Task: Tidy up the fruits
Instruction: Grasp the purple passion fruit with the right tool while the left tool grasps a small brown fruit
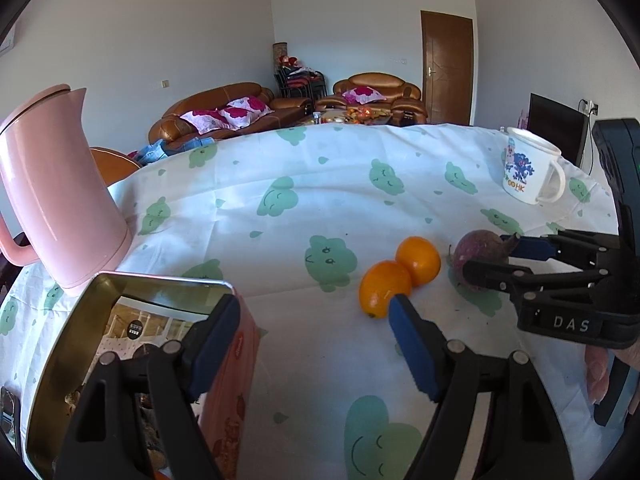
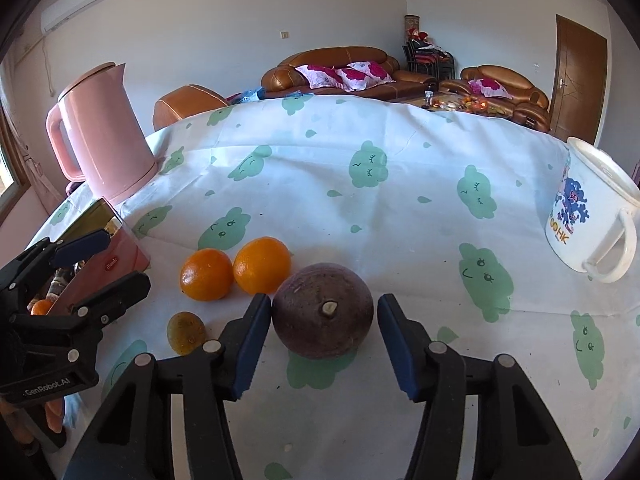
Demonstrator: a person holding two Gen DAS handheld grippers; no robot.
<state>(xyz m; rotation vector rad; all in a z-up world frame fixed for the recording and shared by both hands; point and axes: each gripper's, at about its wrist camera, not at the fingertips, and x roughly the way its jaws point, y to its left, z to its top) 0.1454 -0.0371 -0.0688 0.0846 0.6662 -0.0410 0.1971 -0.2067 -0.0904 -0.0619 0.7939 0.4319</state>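
Observation:
Two oranges (image 2: pixel 236 268) lie side by side on the tablecloth; they also show in the left wrist view (image 1: pixel 400 276). A dark purple round fruit (image 2: pixel 323 310) sits between the open fingers of my right gripper (image 2: pixel 320 344), untouched by the pads as far as I can see; it also shows in the left wrist view (image 1: pixel 478 258). A small yellowish fruit (image 2: pixel 186 332) lies to its left. My left gripper (image 1: pixel 316 344) is open and empty, its left finger over the open pink tin (image 1: pixel 132 360), which holds some items.
A pink kettle (image 1: pixel 60 192) stands at the back left behind the tin. A white printed mug (image 2: pixel 592 216) stands at the right. The table carries a white cloth with green prints (image 2: pixel 360 168). Sofas and a door lie beyond.

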